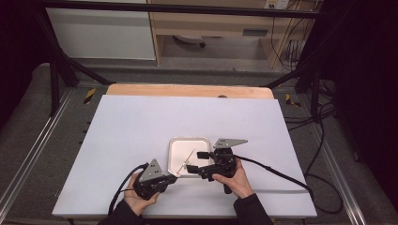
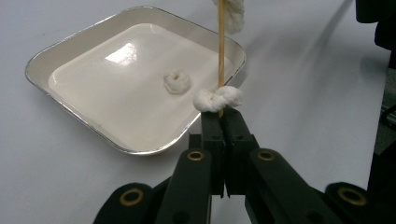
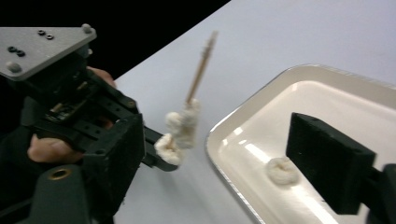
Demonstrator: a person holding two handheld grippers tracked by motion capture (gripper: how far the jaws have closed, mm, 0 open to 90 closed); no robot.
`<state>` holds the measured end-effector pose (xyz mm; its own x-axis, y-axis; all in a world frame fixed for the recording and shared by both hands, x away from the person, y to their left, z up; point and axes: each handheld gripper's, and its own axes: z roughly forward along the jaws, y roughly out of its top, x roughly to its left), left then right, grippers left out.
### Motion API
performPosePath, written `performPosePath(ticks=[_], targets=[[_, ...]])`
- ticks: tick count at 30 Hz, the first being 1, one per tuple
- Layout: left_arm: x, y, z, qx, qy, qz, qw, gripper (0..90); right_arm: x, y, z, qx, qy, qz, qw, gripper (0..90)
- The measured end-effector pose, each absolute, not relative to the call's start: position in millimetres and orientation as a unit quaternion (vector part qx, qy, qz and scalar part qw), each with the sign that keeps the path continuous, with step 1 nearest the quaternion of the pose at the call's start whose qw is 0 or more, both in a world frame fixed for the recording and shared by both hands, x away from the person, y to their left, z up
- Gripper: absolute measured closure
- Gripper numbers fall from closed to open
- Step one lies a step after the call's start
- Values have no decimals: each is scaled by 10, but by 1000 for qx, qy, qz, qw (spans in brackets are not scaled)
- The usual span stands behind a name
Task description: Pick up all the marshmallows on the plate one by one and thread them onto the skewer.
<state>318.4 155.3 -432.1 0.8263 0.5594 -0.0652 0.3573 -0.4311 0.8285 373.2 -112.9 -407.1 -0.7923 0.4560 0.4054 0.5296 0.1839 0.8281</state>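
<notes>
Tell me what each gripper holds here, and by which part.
The left gripper is shut on the wooden skewer at its bottom end, just below the lowest white ring. The right gripper is open and holds nothing.

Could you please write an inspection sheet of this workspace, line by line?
Surface: white table, bare around the tray.
Job's things: skewer with white pieces threaded on it; one loose piece in the tray.
Clutter: nothing seen.
Grippers: left gripper shut on the skewer's lower end; right gripper open over the tray, holding nothing.
Cables: one black cable from each gripper.
Surroundings: black frame, wooden shelf behind.
</notes>
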Motion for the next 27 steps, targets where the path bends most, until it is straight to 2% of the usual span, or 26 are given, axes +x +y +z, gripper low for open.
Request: performPosePath(ticks=[2, 7, 15, 18, 24, 27], targets=[[3192, 1590, -4313, 835, 278, 108, 463, 886, 3744, -1169, -4062, -323, -770, -550, 14, 141], [3213, 1686, -4289, 828, 287, 110, 469, 885, 3787, -1199, -4084, -333, -788, -517, -40, 144], [3238, 1772, -4269, 820, 286, 117, 482, 885, 3868, -1035, -4181, -322, -819, -470, -70, 185], [3238, 1789, -4267, 818, 287, 115, 486, 884, 3897, -936, -4221, -313, -831, -454, -73, 231], [3245, 1799, -4271, 817, 286, 110, 489, 885, 3986, -822, -4368, -300, -850, -427, -71, 419], [3248, 1797, -4274, 817, 286, 110, 489, 884, 4008, -801, -4441, -294, -859, -414, -69, 477]])
